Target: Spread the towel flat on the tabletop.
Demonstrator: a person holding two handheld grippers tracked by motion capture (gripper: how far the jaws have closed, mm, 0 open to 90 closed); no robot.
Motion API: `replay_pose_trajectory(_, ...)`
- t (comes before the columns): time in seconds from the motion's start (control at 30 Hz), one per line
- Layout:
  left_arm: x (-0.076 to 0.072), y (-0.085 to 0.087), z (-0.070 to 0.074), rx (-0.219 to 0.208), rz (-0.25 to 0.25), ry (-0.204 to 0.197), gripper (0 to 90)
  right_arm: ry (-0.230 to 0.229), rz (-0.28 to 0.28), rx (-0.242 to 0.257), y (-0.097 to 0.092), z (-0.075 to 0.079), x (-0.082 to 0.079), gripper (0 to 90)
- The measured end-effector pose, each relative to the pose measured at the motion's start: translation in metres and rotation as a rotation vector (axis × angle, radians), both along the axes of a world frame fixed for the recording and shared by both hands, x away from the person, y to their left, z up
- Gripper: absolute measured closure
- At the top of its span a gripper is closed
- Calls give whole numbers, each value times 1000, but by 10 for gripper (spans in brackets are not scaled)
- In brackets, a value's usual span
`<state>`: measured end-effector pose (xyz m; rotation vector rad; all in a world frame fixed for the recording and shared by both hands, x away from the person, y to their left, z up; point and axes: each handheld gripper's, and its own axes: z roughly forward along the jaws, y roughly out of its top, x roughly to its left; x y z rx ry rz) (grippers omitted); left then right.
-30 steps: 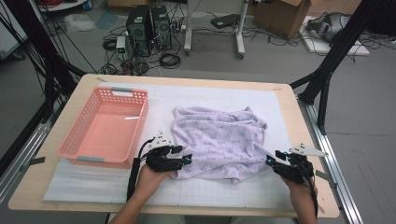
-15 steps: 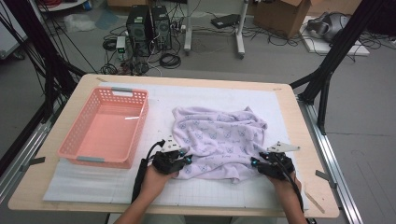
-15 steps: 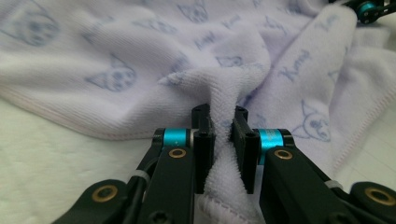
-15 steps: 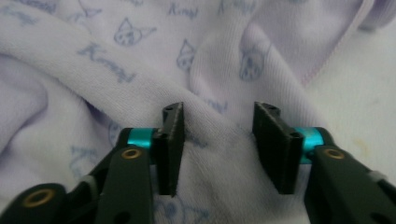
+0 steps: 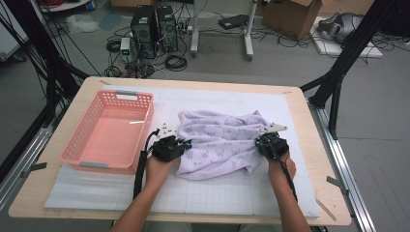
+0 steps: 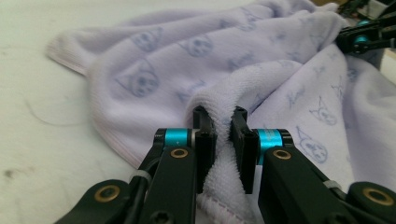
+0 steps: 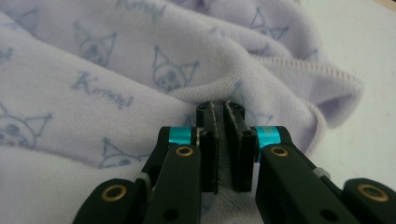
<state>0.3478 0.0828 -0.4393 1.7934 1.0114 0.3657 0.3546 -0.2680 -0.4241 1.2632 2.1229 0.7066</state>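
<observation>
A lilac towel [image 5: 220,142] printed with cat faces lies crumpled on the white mat. My left gripper [image 5: 181,145] is at its left edge; in the left gripper view its jaws, which have just been closing, are shut [image 6: 220,116] on a raised fold of the towel [image 6: 154,79]. My right gripper [image 5: 261,142] is at the right edge. Its jaws have also just closed, and in the right gripper view they pinch [image 7: 220,109] a thin hem of the towel [image 7: 93,93]. The right gripper [image 6: 364,37] also appears across the cloth in the left gripper view.
An empty pink plastic basket [image 5: 80,145] stands on the mat just left of the left hand. The white gridded mat [image 5: 232,193] covers most of the wooden table [image 5: 324,193]. Computer towers and cables lie on the floor beyond the far edge.
Both grippers moved inward onto the towel, the right one farther, leftward from the mat's right side. Their jaws closed on the cloth, and the towel's right side is pushed in.
</observation>
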Motion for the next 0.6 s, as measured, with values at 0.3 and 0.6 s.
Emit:
replay_pose_trajectory(0.3, 16, 2, -6, 16, 59, 55, 594, -11, -36, 67, 6, 1, 17, 715)
replay_pose_trajectory(0.6, -16, 15, 9, 8, -33, -15, 515, -128, 34, 308, -42, 29, -43, 661)
